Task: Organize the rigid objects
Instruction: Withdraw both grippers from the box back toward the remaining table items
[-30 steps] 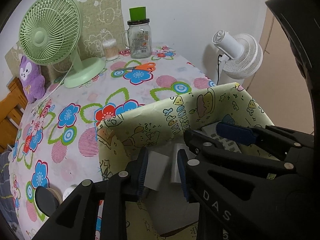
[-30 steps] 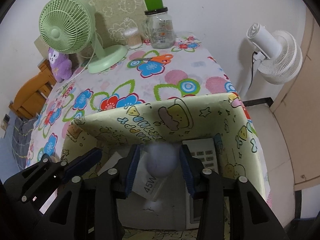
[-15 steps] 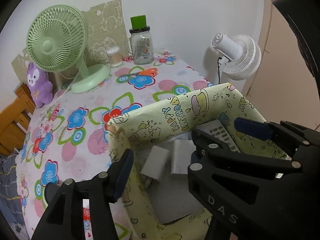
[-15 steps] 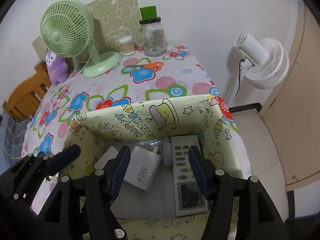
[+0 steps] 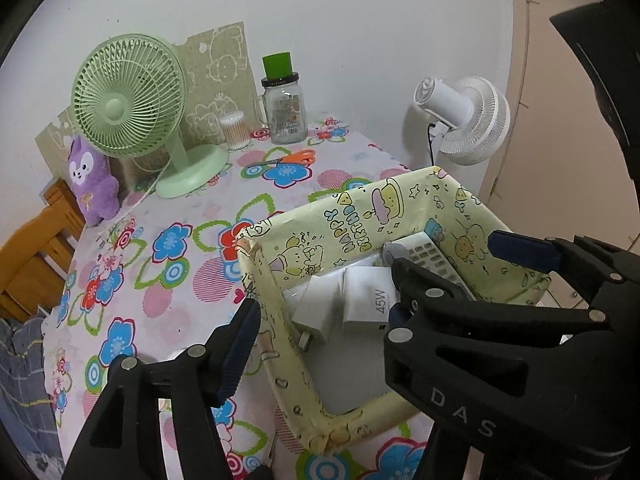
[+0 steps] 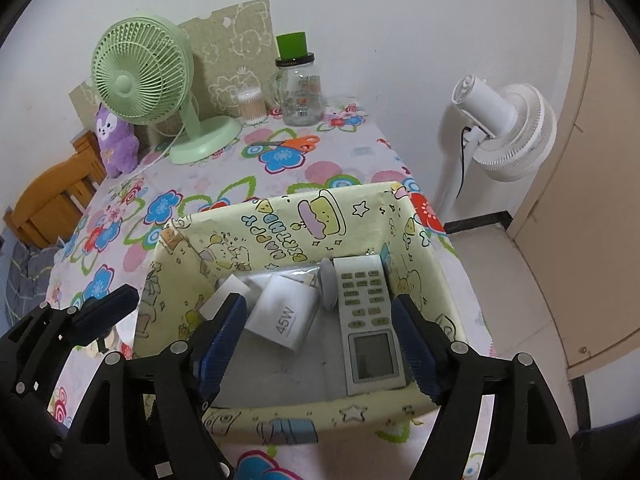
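Chargers [image 6: 280, 312] and remote [image 6: 366, 320] sit loose in the box [image 6: 280, 420] on the table [image 5: 160, 264]; left tool [image 5: 320, 320] and right tool [image 6: 318, 340] both opening, empty, so lift clear of the rim before swinging.

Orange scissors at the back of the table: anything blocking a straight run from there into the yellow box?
Nothing visible. Bare tablecloth lies between the scissors and the box; its far wall has to be cleared. The green fan stands off to the left.
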Tool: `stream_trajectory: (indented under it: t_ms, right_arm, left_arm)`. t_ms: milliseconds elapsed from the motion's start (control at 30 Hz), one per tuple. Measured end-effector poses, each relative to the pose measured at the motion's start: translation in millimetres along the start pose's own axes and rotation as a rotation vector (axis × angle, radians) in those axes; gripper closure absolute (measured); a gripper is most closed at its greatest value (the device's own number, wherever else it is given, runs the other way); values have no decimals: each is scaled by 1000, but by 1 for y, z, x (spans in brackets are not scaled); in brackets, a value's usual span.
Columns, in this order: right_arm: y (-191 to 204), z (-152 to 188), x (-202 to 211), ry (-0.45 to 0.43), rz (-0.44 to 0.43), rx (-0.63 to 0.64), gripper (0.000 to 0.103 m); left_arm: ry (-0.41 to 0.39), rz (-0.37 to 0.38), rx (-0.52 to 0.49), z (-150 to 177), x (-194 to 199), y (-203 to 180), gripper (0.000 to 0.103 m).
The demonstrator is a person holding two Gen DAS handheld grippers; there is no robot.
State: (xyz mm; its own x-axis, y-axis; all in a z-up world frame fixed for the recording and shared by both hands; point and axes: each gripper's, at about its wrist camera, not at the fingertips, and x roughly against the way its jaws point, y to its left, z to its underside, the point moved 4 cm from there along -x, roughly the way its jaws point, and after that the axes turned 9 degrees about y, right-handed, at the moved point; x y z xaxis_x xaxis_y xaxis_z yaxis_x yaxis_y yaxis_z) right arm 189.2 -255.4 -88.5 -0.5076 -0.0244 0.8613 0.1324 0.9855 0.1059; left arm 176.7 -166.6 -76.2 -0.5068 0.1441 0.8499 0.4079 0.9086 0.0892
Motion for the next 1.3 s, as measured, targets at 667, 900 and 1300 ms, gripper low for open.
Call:
stream_trajectory:
  t_ms: [667, 900, 1300]
  right_arm:
    - [22, 32, 37, -52, 8, 25, 20]
    - [34, 44, 50, -72, 3, 40, 17]
    - [60, 63, 69, -131, 5, 105, 9]
  left_arm:
    - [-55, -3, 22, 35, 37, 15, 22]
    - [-73, -1, 29, 48, 52, 24, 20]
    - [-104, -15, 36, 74, 70, 36, 9]
